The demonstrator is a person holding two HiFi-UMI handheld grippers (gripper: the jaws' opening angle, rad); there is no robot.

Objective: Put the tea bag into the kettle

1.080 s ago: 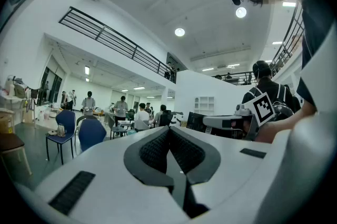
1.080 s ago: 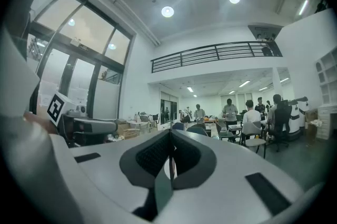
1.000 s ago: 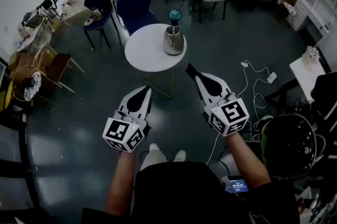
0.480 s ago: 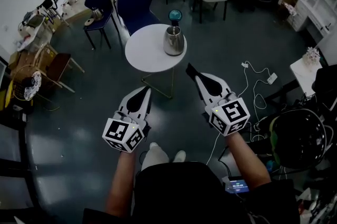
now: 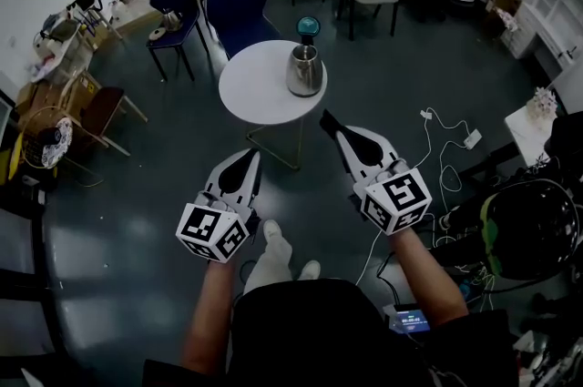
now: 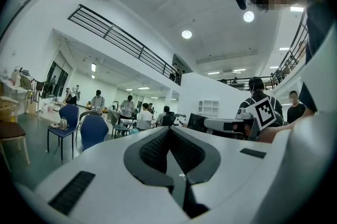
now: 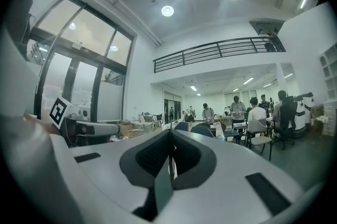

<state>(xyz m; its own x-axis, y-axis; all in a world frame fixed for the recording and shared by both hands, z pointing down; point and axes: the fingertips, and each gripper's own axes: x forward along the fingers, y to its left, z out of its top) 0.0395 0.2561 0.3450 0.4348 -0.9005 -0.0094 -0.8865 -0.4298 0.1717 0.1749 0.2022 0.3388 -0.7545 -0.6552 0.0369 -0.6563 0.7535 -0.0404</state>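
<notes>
Head view: open dark floor [image 5: 137, 194], smooth and faintly glossy, lies all round both grippers. The nearest edge is the rim of the round white table [image 5: 250, 94], ahead of the left gripper [image 5: 250, 156] and just left of the right gripper [image 5: 326, 117]. The steel kettle [image 5: 304, 69], rounded and shiny, stands at the table's right side, well ahead of both tips. Blue chairs [image 5: 239, 12] stand beyond it. A white cable [image 5: 437, 126] trails on the floor to the right of the right gripper.

In the left gripper view the ribbed dark pads are pressed together with nothing between them. In the right gripper view the same kind of pads clamp the tea bag [image 7: 163, 186], a thin flat grey piece seen edge-on, with a bit of white at its top.
</notes>
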